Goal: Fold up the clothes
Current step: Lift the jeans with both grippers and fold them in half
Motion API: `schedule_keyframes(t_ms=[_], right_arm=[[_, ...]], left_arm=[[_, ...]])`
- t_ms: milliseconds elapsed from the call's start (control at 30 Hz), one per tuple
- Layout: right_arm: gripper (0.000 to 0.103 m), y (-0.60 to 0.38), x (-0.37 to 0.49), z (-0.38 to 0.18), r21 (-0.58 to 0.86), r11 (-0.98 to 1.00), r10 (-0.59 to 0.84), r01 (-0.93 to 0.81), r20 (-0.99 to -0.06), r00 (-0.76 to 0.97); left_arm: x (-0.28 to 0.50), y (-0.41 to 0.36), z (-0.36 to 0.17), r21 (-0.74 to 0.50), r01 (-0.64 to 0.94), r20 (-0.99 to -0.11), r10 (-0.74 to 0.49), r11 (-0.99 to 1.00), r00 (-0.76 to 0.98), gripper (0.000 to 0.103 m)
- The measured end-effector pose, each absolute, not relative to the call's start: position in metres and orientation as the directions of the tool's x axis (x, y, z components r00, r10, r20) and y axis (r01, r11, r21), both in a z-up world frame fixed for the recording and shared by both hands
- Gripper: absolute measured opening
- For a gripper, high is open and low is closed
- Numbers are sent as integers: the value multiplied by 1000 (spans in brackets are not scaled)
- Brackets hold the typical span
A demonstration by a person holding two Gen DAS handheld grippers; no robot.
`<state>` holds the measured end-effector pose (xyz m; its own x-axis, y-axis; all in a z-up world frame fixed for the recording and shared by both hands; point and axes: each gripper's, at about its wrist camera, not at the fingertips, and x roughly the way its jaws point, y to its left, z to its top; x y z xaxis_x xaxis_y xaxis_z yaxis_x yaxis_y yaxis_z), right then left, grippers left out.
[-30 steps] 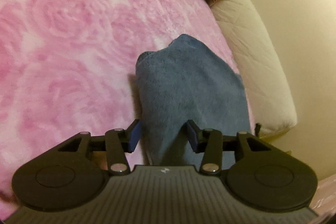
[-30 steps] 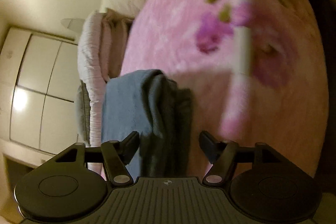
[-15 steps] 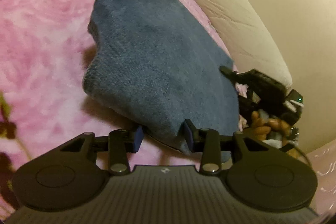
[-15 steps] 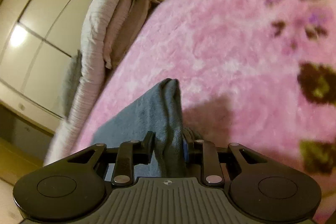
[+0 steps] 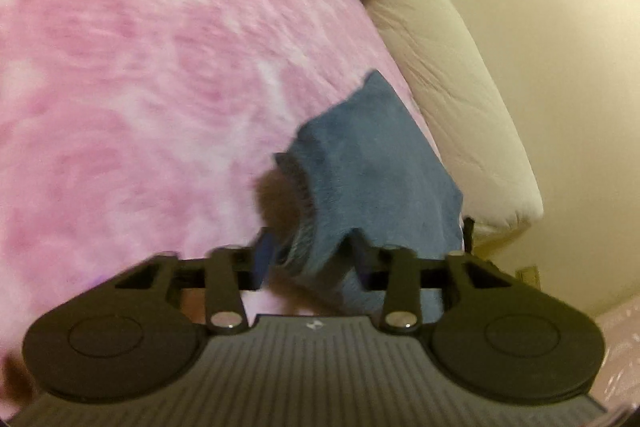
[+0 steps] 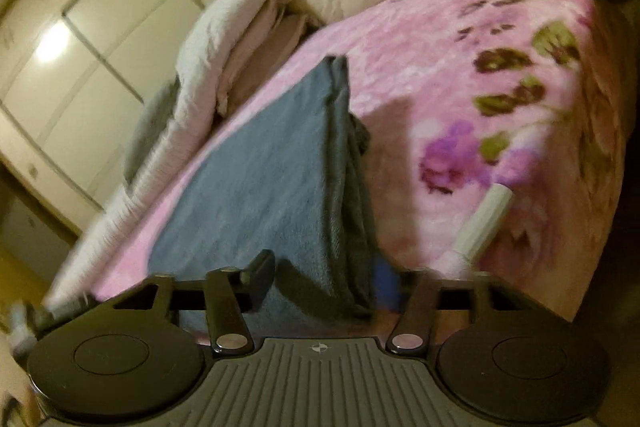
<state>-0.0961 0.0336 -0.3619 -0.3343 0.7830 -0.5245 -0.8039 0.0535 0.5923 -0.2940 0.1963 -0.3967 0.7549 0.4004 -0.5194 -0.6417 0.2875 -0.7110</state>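
A folded blue-grey fleece garment (image 5: 372, 163) lies on the pink floral blanket (image 5: 140, 87) near the bed's edge. In the left wrist view my left gripper (image 5: 312, 259) stands open, with the garment's near edge lying between its fingers. In the right wrist view the same garment (image 6: 272, 179) shows as a thick stack of layers. My right gripper (image 6: 326, 277) is open, its fingers spread either side of the stack's near corner.
A cream mattress edge (image 5: 452, 95) and wall run along the right. Folded white and beige bedding (image 6: 224, 47) sits at the head of the bed. A white tube (image 6: 484, 223) lies on the blanket (image 6: 500, 87) right of the garment. Cupboard doors (image 6: 80, 39) stand beyond.
Half a second ago both grippers were shut on the garment and carrying it. Now both have opened, and the garment lies on the blanket.
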Motion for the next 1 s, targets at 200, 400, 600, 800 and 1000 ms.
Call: schedule_keyframes(t_ms=[200, 400, 600, 800, 1000], right_arm=[[14, 31, -87, -376, 628, 107, 786, -771, -528, -321], [35, 44, -70, -364, 636, 122, 715, -762, -589, -376], [44, 96, -36, -332, 637, 78, 782, -767, -516, -349], [44, 161, -15, -325, 684, 33, 781, -729, -473, -409], [22, 188, 3, -335, 764, 14, 752, -645, -433, -496]], left_arm=[[-293, 214, -410, -700, -616, -523, 328, 360, 786, 13], [-311, 231, -383, -631, -649, -563, 325, 425, 760, 24], [-297, 297, -347, -648, -621, -530, 324, 441, 783, 30], [-245, 358, -367, -721, -579, -542, 212, 379, 813, 30], [-243, 378, -385, -819, -499, -465, 182, 284, 866, 30]])
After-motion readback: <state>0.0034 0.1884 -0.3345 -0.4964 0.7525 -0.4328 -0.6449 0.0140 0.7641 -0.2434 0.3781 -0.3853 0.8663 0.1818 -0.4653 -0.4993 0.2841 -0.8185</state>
